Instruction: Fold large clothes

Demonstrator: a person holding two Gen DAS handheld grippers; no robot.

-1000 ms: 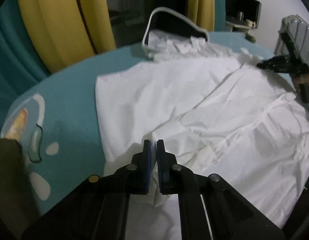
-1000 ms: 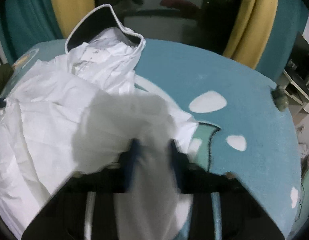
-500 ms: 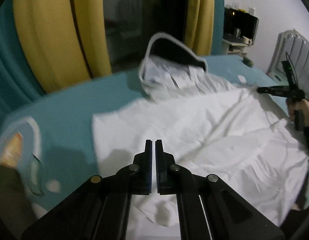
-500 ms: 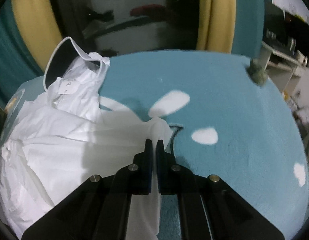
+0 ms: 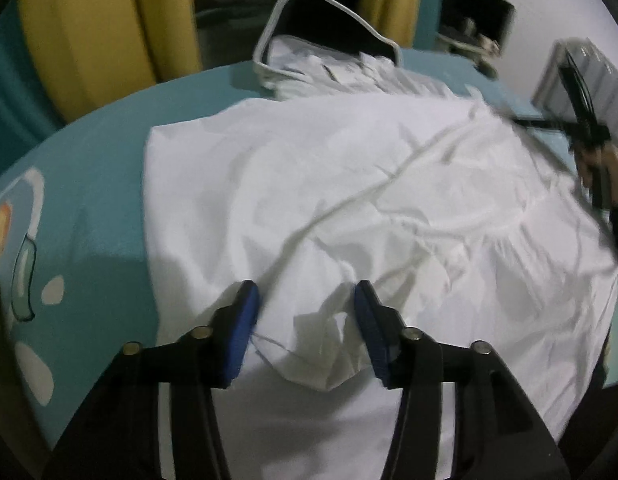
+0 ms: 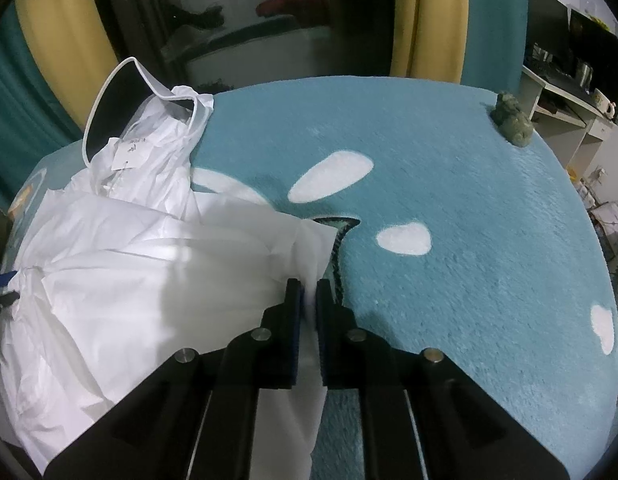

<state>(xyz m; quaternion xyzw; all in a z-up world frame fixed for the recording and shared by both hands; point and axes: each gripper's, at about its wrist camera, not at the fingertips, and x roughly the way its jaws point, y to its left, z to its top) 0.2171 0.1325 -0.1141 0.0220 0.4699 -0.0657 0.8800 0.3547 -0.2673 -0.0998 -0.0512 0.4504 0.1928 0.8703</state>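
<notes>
Big, crumpled white cloth garment [image 5: 349, 184] spread on the teal fluffy bed cover [image 6: 449, 184]. Left hand-held gripper [image 5: 305, 320] just opened, holding nothing, a bunched corner between its blue pads; right hand-held gripper [image 6: 308, 300] nearly closed, pinching the far edge. Best to keep that edge tight and smooth the cloth flat.

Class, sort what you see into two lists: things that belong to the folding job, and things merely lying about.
Belongs to the job:
- large white crumpled cloth garment
- left hand-held gripper, jaws just opening over the garment
- right hand-held gripper, pinching the garment's edge

Lying about:
- black white-rimmed bag
- small grey-green figurine
- teal spotted fleece blanket
</notes>
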